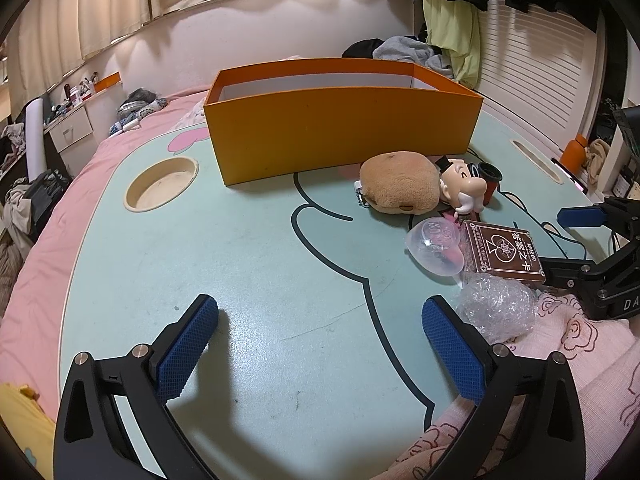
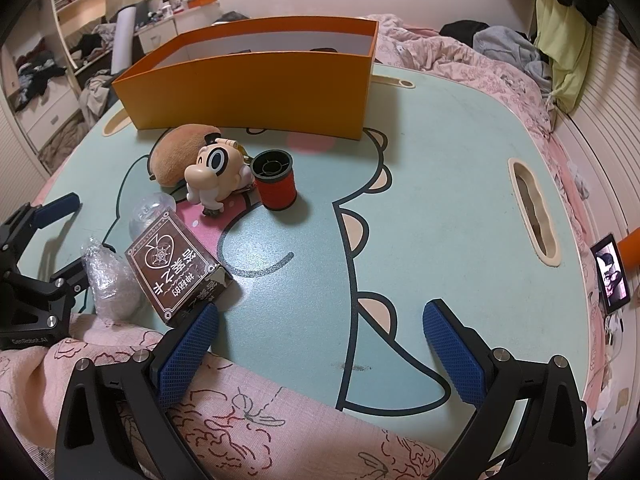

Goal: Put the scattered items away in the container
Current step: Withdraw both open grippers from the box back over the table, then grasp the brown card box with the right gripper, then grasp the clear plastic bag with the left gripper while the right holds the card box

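An open orange box (image 1: pixel 340 136) (image 2: pixel 256 88) stands at the far side of a mint-green lap table (image 1: pixel 248 248) (image 2: pixel 432 184). In front of it lie a tan plush (image 1: pixel 400 188) (image 2: pixel 176 152), a big-nosed figurine (image 1: pixel 464 188) (image 2: pixel 216 176), a red thread spool (image 2: pixel 276 184) (image 1: pixel 490 182), a clear plastic capsule (image 1: pixel 434 248) (image 2: pixel 150 212), a brown card box (image 1: pixel 504 254) (image 2: pixel 176 272) and a bubble-wrap wad (image 1: pixel 496 308) (image 2: pixel 108 280). My left gripper (image 1: pixel 320 320) stands open over bare table, left of the items. My right gripper (image 2: pixel 320 324) is open too, its left fingertip beside the card box.
The table rests on a bed with pink bedding (image 1: pixel 44 240) (image 2: pixel 480 60). A round cup recess (image 1: pixel 162 184) and a slot (image 2: pixel 534 212) are cut into the tabletop. A pink flowered cloth (image 2: pixel 240 408) lies at the near edge. A phone (image 2: pixel 610 272) stands at the right.
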